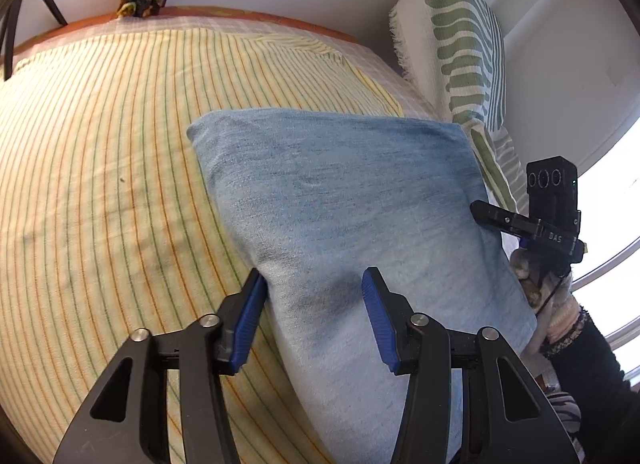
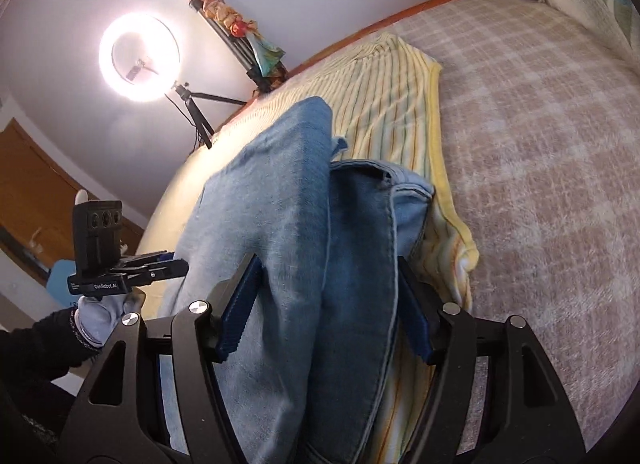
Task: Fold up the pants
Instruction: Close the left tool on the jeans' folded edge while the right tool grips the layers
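Light blue denim pants (image 1: 352, 200) lie folded on a yellow striped sheet (image 1: 100, 168) on the bed. My left gripper (image 1: 314, 292) is open, its blue pads straddling the near left edge of the folded denim. My right gripper (image 2: 332, 296) is open wide, its pads on either side of the bunched pants (image 2: 288, 204), where the waistband and seam (image 2: 388, 232) show. The right gripper also shows in the left wrist view (image 1: 532, 224) at the pants' right edge. The left gripper shows in the right wrist view (image 2: 132, 268) at the left.
A green-patterned white pillow (image 1: 460, 36) leans at the bed's far right. A plaid blanket (image 2: 540, 144) covers the bed beside the sheet. A lit ring light (image 2: 138, 60) on a tripod stands by the wall. A dark chair (image 1: 24, 12) is at far left.
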Demonstrator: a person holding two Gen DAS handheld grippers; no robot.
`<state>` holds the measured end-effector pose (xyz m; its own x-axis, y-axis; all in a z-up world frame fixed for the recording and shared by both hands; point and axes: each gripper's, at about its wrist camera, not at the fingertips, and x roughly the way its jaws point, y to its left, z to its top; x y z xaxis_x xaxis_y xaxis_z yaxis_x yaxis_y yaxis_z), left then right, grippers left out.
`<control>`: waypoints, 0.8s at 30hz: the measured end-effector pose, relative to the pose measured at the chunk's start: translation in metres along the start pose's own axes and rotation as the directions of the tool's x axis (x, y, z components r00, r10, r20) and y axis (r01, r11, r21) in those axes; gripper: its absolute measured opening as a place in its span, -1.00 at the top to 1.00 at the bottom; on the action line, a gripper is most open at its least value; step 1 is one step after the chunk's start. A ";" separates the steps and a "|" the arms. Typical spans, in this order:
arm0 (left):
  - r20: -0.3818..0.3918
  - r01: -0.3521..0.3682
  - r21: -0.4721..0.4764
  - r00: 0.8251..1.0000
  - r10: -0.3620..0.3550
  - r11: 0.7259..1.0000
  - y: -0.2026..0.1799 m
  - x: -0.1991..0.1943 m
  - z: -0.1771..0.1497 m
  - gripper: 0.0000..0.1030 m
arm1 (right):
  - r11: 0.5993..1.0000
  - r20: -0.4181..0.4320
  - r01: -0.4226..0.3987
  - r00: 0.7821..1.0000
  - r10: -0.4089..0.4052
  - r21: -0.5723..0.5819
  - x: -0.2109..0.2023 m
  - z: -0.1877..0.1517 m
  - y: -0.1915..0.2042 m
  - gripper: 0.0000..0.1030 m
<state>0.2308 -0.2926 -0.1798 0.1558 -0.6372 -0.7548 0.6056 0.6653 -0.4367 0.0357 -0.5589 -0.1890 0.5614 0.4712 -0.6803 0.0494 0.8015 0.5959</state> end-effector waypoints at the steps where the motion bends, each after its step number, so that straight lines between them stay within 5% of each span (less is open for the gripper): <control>1: 0.007 -0.010 0.016 1.000 0.010 1.000 -0.003 0.000 0.000 0.18 | 1.000 -0.009 -0.022 1.000 0.022 -0.005 -0.001 0.000 0.004 -0.12; 2: 0.014 -0.021 0.038 1.000 0.020 0.999 -0.006 0.000 0.000 0.21 | 0.999 -0.019 -0.037 0.999 0.037 -0.011 -0.002 0.001 0.008 0.20; 6: 0.017 -0.035 0.074 0.999 0.034 0.997 -0.011 0.003 0.001 0.24 | 0.996 -0.035 0.022 0.999 -0.025 -0.087 0.002 0.001 0.023 0.19; 7: 0.013 -0.029 0.060 1.000 0.028 0.998 -0.009 0.005 0.002 0.24 | 0.997 -0.044 0.027 0.999 -0.031 -0.074 0.004 0.002 0.020 0.13; 9: 0.006 -0.019 0.037 1.000 0.019 0.999 -0.005 0.007 0.005 0.07 | 1.000 -0.069 0.018 0.997 -0.018 0.003 0.009 0.004 0.006 -0.35; 12: 0.010 -0.005 0.025 1.000 0.005 1.000 -0.003 0.010 0.006 0.02 | 1.000 -0.042 0.006 0.999 -0.006 0.004 0.009 0.002 0.008 -0.33; 15: 0.029 -0.002 0.013 1.000 0.001 1.000 -0.002 0.012 0.006 0.06 | 0.997 -0.053 0.044 0.997 -0.048 -0.070 0.015 -0.004 0.029 -0.01; 18: 0.048 -0.010 0.035 0.999 0.008 0.999 -0.008 0.010 0.004 0.41 | 0.996 -0.038 0.062 0.997 -0.065 -0.071 0.010 -0.003 0.035 0.31; 24: 0.066 -0.002 0.041 0.998 -0.001 0.999 -0.009 0.006 0.005 0.56 | 0.990 -0.039 0.104 0.993 -0.108 -0.097 0.006 -0.002 0.044 0.38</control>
<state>0.2302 -0.3049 -0.1781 0.2066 -0.6622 -0.7203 0.6370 0.6498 -0.4146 0.0399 -0.5198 -0.1676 0.5201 0.3957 -0.7569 0.0274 0.8780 0.4779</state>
